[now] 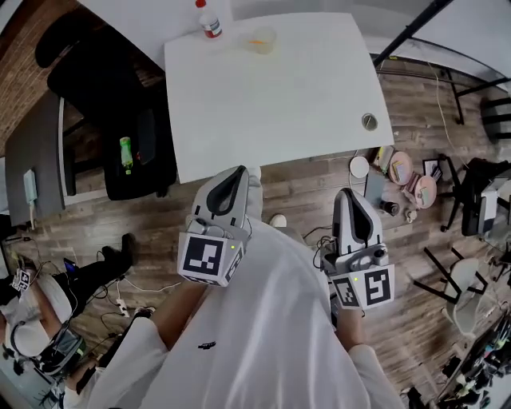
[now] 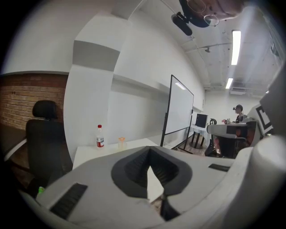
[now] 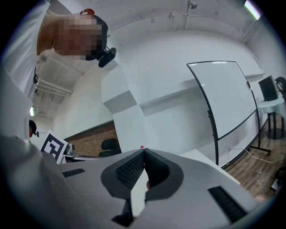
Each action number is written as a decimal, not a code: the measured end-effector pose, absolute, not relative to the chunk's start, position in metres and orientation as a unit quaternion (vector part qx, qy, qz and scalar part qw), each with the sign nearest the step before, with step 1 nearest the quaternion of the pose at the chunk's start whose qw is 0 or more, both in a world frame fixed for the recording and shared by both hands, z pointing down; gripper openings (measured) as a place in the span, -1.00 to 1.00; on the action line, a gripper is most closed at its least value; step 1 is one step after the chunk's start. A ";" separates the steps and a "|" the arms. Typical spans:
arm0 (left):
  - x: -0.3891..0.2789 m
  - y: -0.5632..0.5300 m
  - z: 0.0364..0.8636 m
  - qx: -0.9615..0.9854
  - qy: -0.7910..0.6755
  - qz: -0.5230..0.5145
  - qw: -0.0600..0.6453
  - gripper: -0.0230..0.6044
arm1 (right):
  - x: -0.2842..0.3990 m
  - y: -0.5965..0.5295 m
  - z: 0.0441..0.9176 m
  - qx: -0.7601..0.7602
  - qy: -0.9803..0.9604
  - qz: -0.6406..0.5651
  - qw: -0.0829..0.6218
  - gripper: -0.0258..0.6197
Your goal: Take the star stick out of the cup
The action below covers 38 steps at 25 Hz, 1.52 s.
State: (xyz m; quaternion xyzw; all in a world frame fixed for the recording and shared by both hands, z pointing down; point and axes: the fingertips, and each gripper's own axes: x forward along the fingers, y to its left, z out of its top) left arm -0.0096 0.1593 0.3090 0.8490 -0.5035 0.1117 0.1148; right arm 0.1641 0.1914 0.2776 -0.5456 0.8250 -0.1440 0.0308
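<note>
Head view puts the small clear plastic cup at the far edge of the white tabletop, just right of a clear plastic bottle with a red cap. The orange star stick shows only as a spot of colour inside the cup, too small to tell how it leans. Both tools hang close to the body, short of the tabletop's near edge and well apart from the cup. The left tool has its jaws pressed together on nothing, and the right tool likewise. The cup lies straight ahead across the tabletop. It sits just left of the left tool's line, so that hand looks the nearer for the reach.
</note>
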 end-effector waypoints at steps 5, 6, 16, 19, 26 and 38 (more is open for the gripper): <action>-0.025 0.086 0.300 0.848 -0.507 0.113 0.106 -0.91 | 0.152 0.131 0.260 -0.555 0.821 -0.134 0.025 -0.91; -0.029 0.071 0.298 0.847 -0.510 0.114 0.100 -0.91 | 0.150 0.118 0.258 -0.558 0.819 -0.132 0.026 -0.91; -0.063 -0.018 0.318 0.850 -0.493 0.139 0.121 -0.91 | 0.109 0.023 0.272 -0.563 0.816 -0.130 0.004 -0.91; -0.060 -0.039 0.328 0.856 -0.482 0.152 0.109 -0.91 | 0.104 0.006 0.281 -0.562 0.816 -0.133 -0.001 -0.91; -0.054 -0.066 0.330 0.856 -0.481 0.168 0.091 -0.91 | 0.102 -0.022 0.277 -0.551 0.823 -0.136 0.003 -0.91; -0.044 -0.099 0.345 0.847 -0.484 0.211 0.062 -0.69 | 0.086 -0.049 0.293 -0.532 0.832 -0.155 0.011 -0.91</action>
